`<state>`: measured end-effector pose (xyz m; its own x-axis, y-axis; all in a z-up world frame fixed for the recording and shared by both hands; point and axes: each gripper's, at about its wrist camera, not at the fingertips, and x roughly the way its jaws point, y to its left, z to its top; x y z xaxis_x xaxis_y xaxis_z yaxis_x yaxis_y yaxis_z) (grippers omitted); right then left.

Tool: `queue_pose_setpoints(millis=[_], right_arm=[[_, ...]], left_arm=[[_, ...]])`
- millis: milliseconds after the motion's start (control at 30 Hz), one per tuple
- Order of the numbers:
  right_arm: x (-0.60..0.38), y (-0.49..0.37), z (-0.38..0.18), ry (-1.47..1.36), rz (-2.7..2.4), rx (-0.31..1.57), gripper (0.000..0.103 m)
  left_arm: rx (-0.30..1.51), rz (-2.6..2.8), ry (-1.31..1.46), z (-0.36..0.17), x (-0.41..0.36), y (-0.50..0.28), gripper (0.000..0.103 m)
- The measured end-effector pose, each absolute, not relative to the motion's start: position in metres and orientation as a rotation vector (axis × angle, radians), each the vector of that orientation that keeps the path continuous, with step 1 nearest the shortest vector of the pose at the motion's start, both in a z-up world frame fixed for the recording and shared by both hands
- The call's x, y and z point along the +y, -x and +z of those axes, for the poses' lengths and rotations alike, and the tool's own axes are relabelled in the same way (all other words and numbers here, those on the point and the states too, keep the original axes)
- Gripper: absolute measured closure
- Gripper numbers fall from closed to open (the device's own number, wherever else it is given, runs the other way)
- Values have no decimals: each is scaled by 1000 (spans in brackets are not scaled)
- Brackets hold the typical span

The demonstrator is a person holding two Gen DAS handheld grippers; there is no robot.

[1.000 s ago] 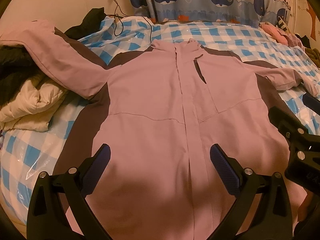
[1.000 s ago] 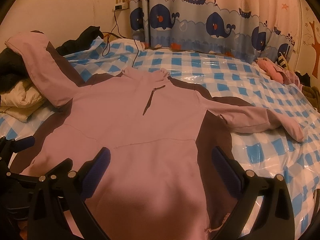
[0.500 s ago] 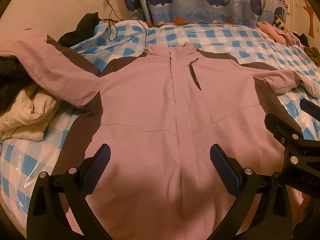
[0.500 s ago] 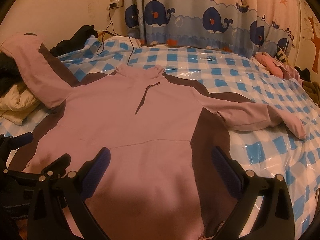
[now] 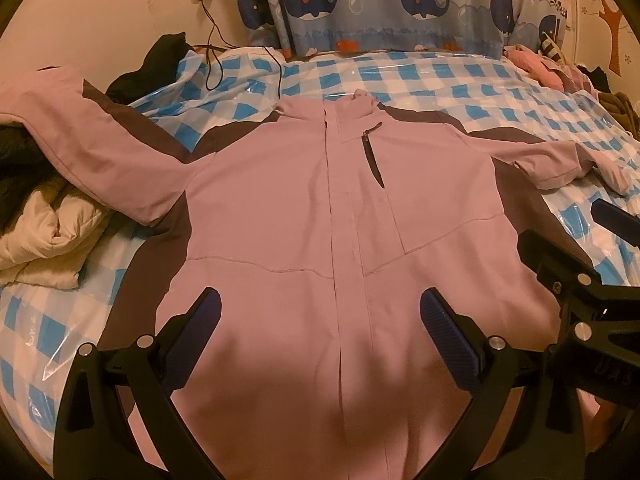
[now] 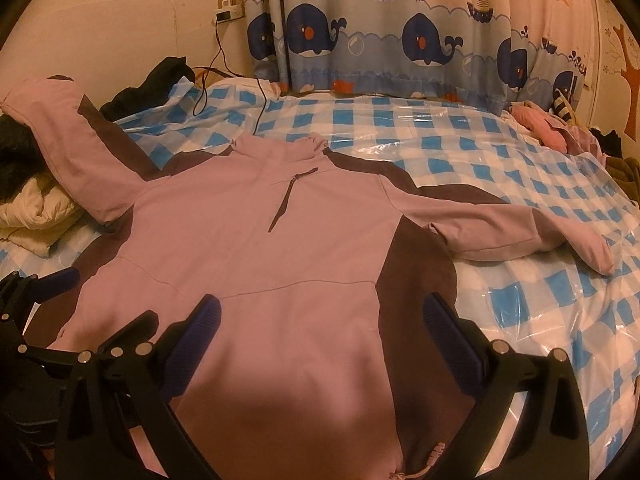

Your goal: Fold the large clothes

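Both cameras have risen and tipped back a little over the last second: more wall and whale curtain (image 6: 384, 40) shows, and the jacket's collar sits lower in each view, while the garment itself has not shifted. Bed (image 6: 460, 152) fills the scene, covered in blue-and-white check under clear, glossy plastic sheeting. Pink-and-brown jacket (image 5: 304, 208) lies spread front-up across it, collar toward the curtain, hem toward the grippers; front placket closed, chest pocket zipper (image 5: 372, 156) visible. Its sleeve on the picture-left (image 5: 100, 148) is thrown up over a heap of cream quilted bedding (image 5: 44, 236) and dark clothes; the picture-right sleeve (image 6: 520, 232) lies out flat on the sheet, cuff bent over. Handling judgement: soft, limp shell fabric, moderately light for its bulk, likely to slide easily on the plastic, so drag it low and slow; it will sag rather than hold a crease. Best holds look like a sleeve cuff or shoulder seam for the first inward fold, or the two hem corners. Left gripper (image 5: 320, 324) hovers over the lower front panel, fingers spread wide, grasping nothing; right gripper (image 6: 320, 328) hovers likewise over the lower panel near the brown side inset, released, with a hem drawcord (image 6: 428, 460) just below it. Whether either set of tips brushes the cloth is hard to call through the fisheye; they appear clear of it.
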<state>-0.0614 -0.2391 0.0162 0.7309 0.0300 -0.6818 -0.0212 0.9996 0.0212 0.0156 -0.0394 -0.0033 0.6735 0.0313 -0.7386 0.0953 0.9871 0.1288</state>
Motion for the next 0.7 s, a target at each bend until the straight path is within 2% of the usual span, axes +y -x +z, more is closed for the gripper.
queue_pose_setpoints(millis=[500,700], right_arm=[[-242,61,17,-19,31,754,6],[-261,55,22,-87,26,790,6]], left_arm=[[816,-35,-165,-1,-43,-17,7],[913,-56,-95,-16,-37,-36,7]])
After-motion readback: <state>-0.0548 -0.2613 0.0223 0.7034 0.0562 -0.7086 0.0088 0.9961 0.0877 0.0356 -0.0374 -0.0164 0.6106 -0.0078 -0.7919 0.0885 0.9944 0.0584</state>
